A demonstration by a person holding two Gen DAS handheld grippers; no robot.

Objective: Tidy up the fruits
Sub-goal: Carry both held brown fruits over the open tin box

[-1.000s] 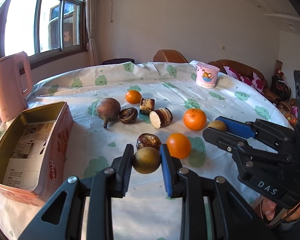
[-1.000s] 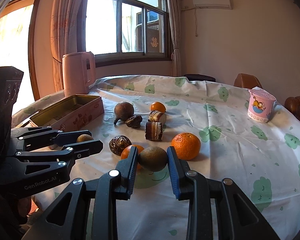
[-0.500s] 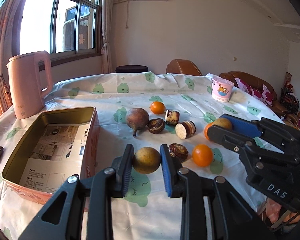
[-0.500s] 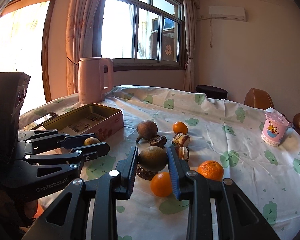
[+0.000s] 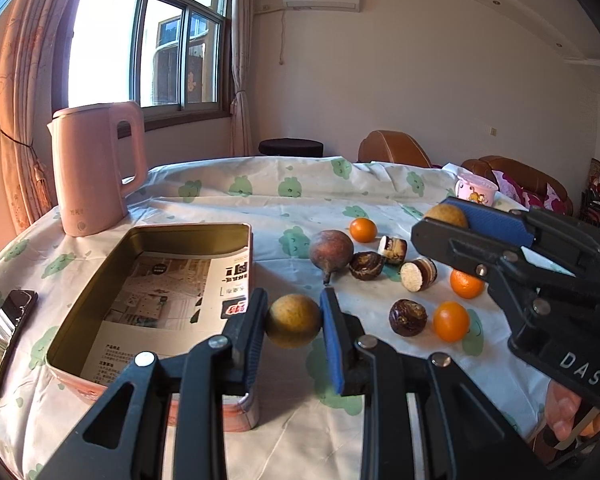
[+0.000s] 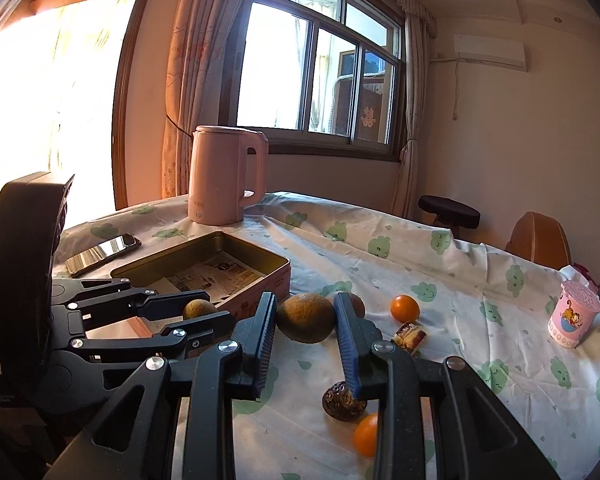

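Observation:
My left gripper point(image 5: 293, 322) is shut on a round yellow-brown fruit point(image 5: 293, 321) and holds it in the air beside the near right corner of the open tin box point(image 5: 100, 284). My right gripper point(image 6: 306, 320) is shut on a greenish-brown fruit point(image 6: 306, 318) and holds it above the table, right of the tin box point(image 6: 228, 250). The right gripper also shows in the left wrist view point(image 5: 446, 220); the left gripper shows in the right wrist view point(image 6: 198, 309). Oranges point(image 5: 451, 321), dark nuts point(image 5: 408, 317) and a brown-red fruit point(image 5: 331, 249) lie on the tablecloth.
A pink kettle point(image 5: 94, 168) stands behind the box. A phone point(image 5: 4, 334) lies left of the box near the table edge. A pink cup point(image 6: 574, 320) stands at the far right. Cut brown pieces point(image 5: 418, 274) lie among the fruits.
Both grippers have swung left toward the tin box, each with its fruit still held. The box and kettle now sit nearer the middle of both views.

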